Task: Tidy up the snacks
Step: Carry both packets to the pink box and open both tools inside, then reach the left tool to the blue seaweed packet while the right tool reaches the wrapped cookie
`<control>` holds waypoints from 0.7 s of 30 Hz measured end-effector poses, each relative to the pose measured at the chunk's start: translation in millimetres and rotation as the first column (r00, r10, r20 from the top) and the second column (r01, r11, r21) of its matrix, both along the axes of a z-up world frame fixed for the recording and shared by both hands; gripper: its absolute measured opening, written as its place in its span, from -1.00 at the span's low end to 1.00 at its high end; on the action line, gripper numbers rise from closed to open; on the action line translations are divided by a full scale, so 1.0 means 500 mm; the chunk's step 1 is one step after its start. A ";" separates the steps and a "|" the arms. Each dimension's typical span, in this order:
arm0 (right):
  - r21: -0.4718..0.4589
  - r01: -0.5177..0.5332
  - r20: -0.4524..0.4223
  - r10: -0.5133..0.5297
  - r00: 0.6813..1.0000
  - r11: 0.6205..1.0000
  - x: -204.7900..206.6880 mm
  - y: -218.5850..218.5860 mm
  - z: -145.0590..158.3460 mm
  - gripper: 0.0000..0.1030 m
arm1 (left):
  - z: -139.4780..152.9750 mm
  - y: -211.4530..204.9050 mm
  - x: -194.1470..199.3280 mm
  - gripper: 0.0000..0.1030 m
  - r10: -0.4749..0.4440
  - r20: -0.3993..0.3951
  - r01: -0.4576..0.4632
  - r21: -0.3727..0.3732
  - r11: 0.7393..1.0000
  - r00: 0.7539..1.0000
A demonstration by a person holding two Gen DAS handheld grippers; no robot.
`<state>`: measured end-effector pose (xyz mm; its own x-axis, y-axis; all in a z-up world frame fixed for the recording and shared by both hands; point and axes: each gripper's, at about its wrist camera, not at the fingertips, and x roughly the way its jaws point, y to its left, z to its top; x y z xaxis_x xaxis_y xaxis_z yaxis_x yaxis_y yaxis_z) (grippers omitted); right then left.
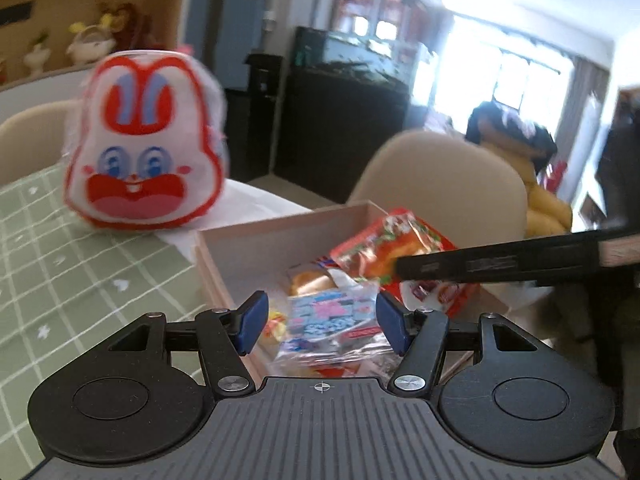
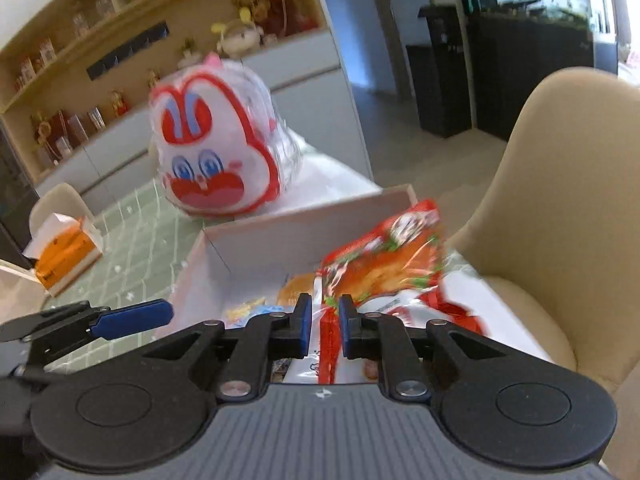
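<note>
My right gripper (image 2: 325,320) is shut on the lower edge of a red and orange snack bag (image 2: 384,256), which hangs tilted over the right side of a shallow beige box (image 2: 304,236). In the left wrist view that red bag (image 1: 384,248) is pinched by the right gripper's black finger (image 1: 460,266) coming in from the right. My left gripper (image 1: 322,320) is open above the box (image 1: 280,232), nothing pressed between its blue pads. Below them a blue and pink packet (image 1: 332,320) lies in the box among a bread pack and a yellow sweet. A big red and white rabbit-face bag (image 1: 144,140) stands behind the box.
The box sits at the edge of a green checked tablecloth (image 1: 60,280). A beige chair (image 2: 560,200) stands close behind the box's right side. An orange tissue box (image 2: 64,252) lies far left on the table. A person (image 1: 508,148) sits in the background.
</note>
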<state>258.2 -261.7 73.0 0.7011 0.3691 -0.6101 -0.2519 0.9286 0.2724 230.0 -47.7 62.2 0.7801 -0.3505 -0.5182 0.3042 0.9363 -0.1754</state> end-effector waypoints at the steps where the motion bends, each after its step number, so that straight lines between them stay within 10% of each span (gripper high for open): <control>1: 0.002 0.011 0.032 -0.011 0.999 1.000 -0.016 -0.014 0.017 -0.68 | 0.004 0.015 -0.007 0.27 0.022 -0.002 -0.022 -0.024 0.999 1.000; 13: -0.065 0.191 0.087 -0.186 0.979 0.979 -0.043 -0.082 0.028 -0.56 | -0.028 0.108 -0.104 0.26 0.111 -0.106 -0.114 -0.026 0.993 0.988; 21: -0.117 0.040 0.015 -0.038 0.999 0.992 -0.022 0.011 -0.015 -0.54 | -0.024 0.158 -0.198 0.26 0.117 -0.107 -0.114 0.032 0.993 0.987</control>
